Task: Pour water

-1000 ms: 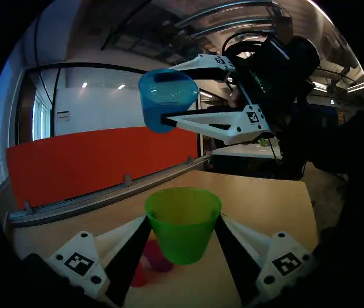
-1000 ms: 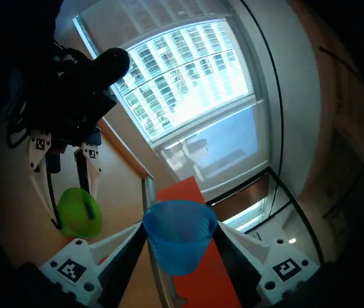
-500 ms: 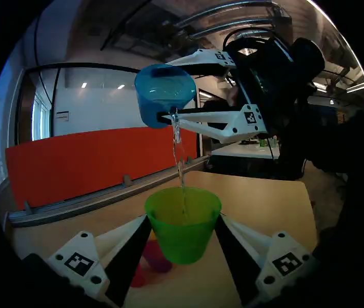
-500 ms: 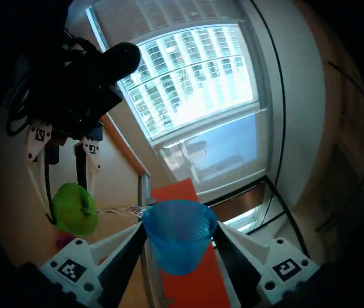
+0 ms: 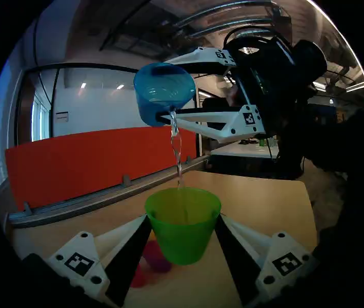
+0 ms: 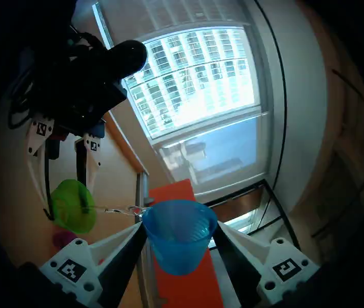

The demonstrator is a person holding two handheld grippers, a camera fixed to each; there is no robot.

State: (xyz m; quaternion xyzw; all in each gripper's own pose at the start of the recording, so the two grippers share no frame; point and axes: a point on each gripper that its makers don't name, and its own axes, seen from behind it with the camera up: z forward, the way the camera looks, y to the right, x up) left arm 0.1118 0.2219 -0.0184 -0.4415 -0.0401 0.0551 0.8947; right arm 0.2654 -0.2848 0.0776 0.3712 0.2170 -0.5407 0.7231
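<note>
Water [image 5: 176, 149]: streams from blue cup [image 5: 164, 95] down into green cup [image 5: 183, 233].
Right claw [image 6: 179, 230]: clamps blue cup.
Left claw [image 5: 182, 219]: clamps green cup.

The blue cup [image 5: 164, 95] tips further than a second ago, and a thin stream of water [image 5: 176, 149] now falls from its rim into the green cup [image 5: 183, 223] below.

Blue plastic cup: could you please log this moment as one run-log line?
phase: pouring | right gripper: shut on tilted blue plastic cup | left gripper: shut on green plastic cup | water: streaming into it
</note>
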